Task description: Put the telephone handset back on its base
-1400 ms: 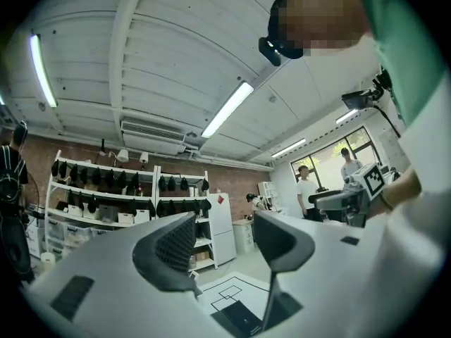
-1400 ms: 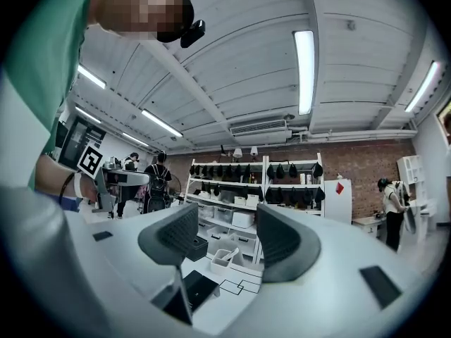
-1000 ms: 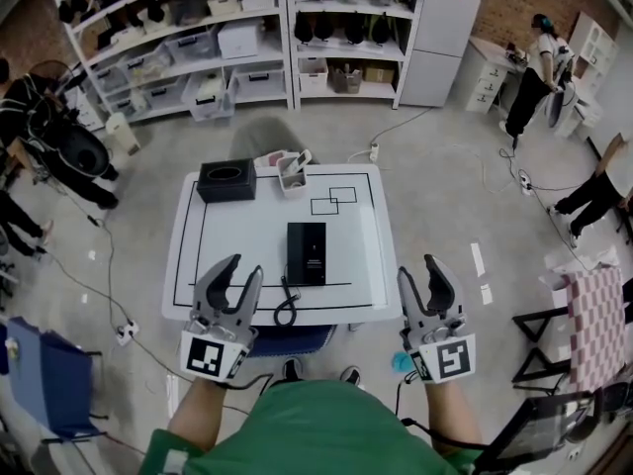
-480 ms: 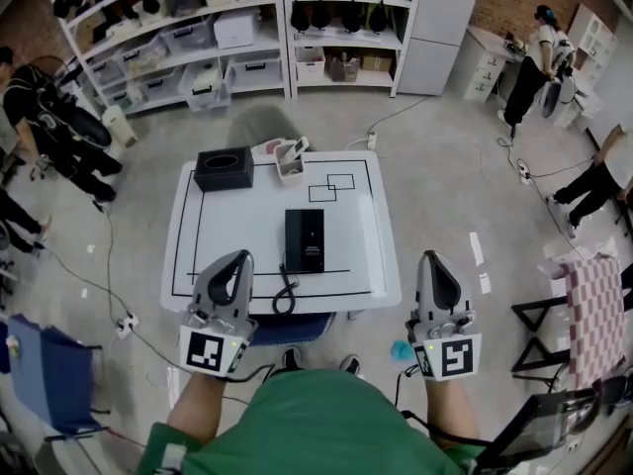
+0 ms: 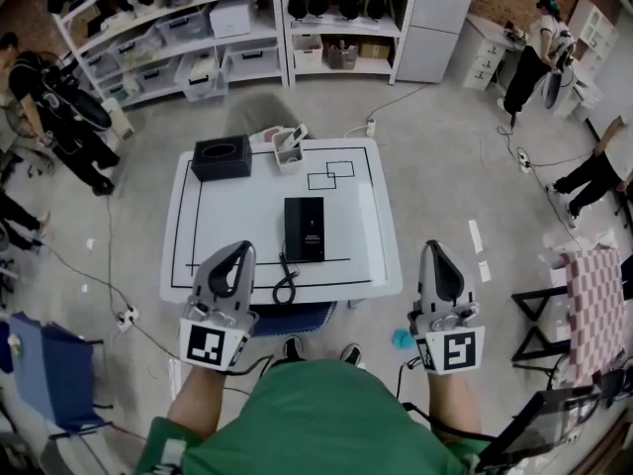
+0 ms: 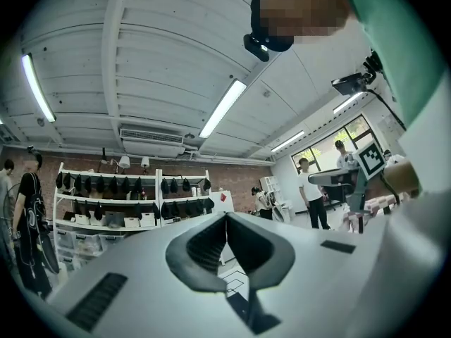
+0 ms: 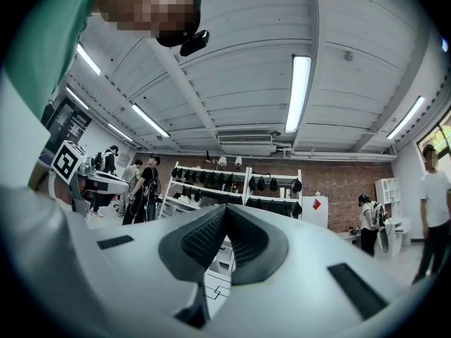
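Phone (image 5: 304, 229) mid table (image 5: 223, 221), one black block, can't tell if handset's seated; cord (image 5: 285, 287) loops off table's near edge. L gripper (image 5: 242, 249) & R gripper (image 5: 432, 248) jaws together, empty, just off that edge. Fits pre-grab or done; either way stay clear of cord.

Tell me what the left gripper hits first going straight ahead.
Probably nothing close: the left gripper aims across the white table, seemingly above everything on it; the far shelves come next. Depth unclear.

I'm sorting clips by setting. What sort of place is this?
Probably a lab or workshop rather than a home. Open storage shelves line a brick wall, and a small white table marked with black lines stands alone on a bare floor.
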{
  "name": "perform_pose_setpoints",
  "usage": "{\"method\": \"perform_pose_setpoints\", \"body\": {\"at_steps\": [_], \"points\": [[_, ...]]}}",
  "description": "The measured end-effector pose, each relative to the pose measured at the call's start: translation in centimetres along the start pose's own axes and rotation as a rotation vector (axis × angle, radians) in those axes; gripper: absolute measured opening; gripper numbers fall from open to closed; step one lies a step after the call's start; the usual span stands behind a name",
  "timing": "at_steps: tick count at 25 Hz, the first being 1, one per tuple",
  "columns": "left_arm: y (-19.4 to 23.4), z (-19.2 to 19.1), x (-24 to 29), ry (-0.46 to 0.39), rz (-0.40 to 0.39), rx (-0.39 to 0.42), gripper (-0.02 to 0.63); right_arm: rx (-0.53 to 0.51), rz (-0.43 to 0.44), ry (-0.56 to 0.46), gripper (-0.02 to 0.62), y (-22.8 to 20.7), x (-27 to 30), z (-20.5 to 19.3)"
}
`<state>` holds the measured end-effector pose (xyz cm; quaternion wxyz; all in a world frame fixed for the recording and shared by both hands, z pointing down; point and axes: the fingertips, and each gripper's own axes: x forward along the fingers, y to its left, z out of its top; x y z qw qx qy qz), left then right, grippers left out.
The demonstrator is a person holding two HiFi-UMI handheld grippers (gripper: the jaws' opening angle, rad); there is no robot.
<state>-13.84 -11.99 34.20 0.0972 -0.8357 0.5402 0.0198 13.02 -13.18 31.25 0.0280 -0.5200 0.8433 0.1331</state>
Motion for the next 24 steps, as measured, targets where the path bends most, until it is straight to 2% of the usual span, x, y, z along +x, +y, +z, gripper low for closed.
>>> {"method": "perform_pose_setpoints", "body": {"at_steps": [24], "points": [[0.7,-1.0,0.9,0.02,-0.018,0.003,0.02,-0.015,-0.001,0.007,0.021,0.2,0.7,-0.2]]}}
